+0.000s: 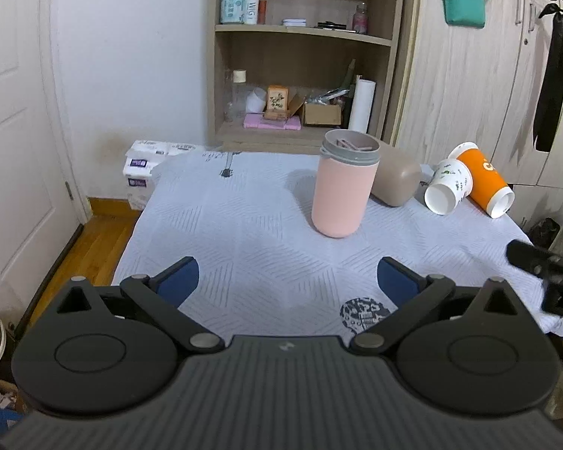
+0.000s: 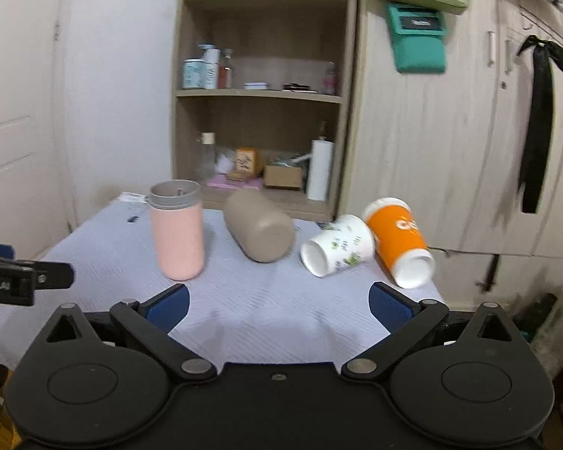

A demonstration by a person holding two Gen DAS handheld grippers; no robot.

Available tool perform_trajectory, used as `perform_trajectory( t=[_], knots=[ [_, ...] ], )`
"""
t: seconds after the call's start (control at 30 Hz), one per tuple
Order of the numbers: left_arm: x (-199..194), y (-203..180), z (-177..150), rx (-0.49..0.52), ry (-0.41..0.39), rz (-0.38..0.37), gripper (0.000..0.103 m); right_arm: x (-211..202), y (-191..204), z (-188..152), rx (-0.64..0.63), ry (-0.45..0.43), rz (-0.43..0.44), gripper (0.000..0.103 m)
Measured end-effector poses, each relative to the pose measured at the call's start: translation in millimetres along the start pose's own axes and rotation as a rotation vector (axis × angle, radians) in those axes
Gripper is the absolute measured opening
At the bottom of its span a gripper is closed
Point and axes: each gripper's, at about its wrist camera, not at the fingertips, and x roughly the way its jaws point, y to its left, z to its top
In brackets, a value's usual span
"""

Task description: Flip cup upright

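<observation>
**Two open grippers before a row of four cups**

Nearest, the left gripper [image 1: 288,277] and the right gripper [image 2: 278,305] each hang above the near edge of the tabletop [image 1: 244,225], which is covered in a pale patterned cloth. The blue-padded fingers [image 1: 180,281] of both stand spread wide with nothing between them. In the left wrist view, part of the right gripper enters at 3 o'clock; in the right wrist view, the left gripper enters at 9 o'clock.

Beyond them, a pink cup [image 1: 343,191] with a grey collar stands upright, mouth up, at 12 o'clock in the left view. Just behind it, at 1 o'clock, a taupe cup [image 2: 259,227] lies on its side, base toward the cameras. Further toward 2 o'clock, a white printed paper cup [image 2: 337,245] and an orange paper cup [image 2: 398,240] lie tipped over, bases forward; the two appear to touch, though motion blur leaves this uncertain.

Farthest, an open shelf unit [image 2: 262,93] holds bottles and boxes beside a wardrobe [image 2: 450,150].
</observation>
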Motion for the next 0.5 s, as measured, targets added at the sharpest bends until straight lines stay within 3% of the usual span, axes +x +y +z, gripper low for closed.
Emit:
perform_trajectory(
  t=[0.3,0.5],
  knots=[
    [-16.9,7.4,-1.0,-0.038,-0.005,-0.006,0.103,-11.4,-5.2,-1.8,0.034,0.001,-0.033,0.103],
    [-16.1,1.5,-3.0,0.002,-0.005,0.087,0.103,-15.4,3.7,5.0,0.0,-0.017,-0.047,0.103]
  ],
)
